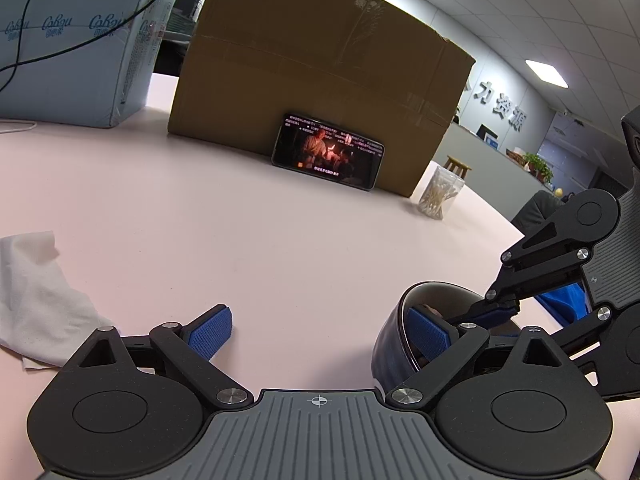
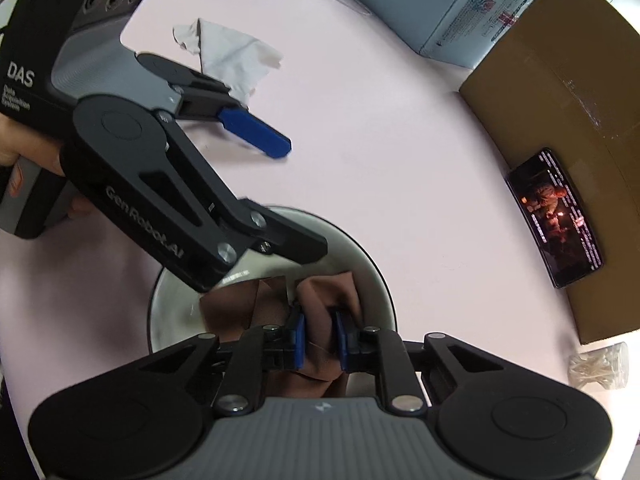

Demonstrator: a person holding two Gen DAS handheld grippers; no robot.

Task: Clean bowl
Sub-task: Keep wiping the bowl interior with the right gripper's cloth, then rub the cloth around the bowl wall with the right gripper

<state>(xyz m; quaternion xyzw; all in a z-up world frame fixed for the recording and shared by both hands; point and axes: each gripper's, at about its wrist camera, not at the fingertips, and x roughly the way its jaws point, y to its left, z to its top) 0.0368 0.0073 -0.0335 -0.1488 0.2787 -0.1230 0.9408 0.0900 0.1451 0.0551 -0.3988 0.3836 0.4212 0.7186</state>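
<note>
At the bottom centre of the right wrist view, the right hand-held gripper (image 2: 320,340) was clamped narrowly on a bunched brown cloth (image 2: 320,300), pressing it down inside the bowl (image 2: 376,276). That grip likely served to rub the bowl's pale inner wall. The bowl stood on the pink tabletop (image 2: 400,140), in the lower middle of that frame and at the lower right of the left wrist view.

The left hand-held gripper (image 1: 320,332) was spread wide. One of its blue pads sat inside the bowl's rim and the other hung well clear over the tabletop. Judging by that placement, it was hooked over the rim to steady the bowl against the wiping, not to pinch it. A crumpled white tissue (image 1: 36,300) lay at the left edge of the left wrist view, near that gripper, perhaps kept for drying.

Writing could be read in several places. The left gripper's body, at the upper left of the right wrist view, bore "DAS" and its arm bore "GenRobot.AI". A pale blue wrapped pack (image 1: 80,40) at the upper left of the left wrist view carried a repeated script logo I could not read with certainty. A phone (image 1: 328,152) leaned against a cardboard box (image 1: 320,60), showing a video with captions too small to read. Large Chinese characters stood on the far wall at the right. A clear tub of cotton swabs (image 1: 440,194) sat beside the box.
</note>
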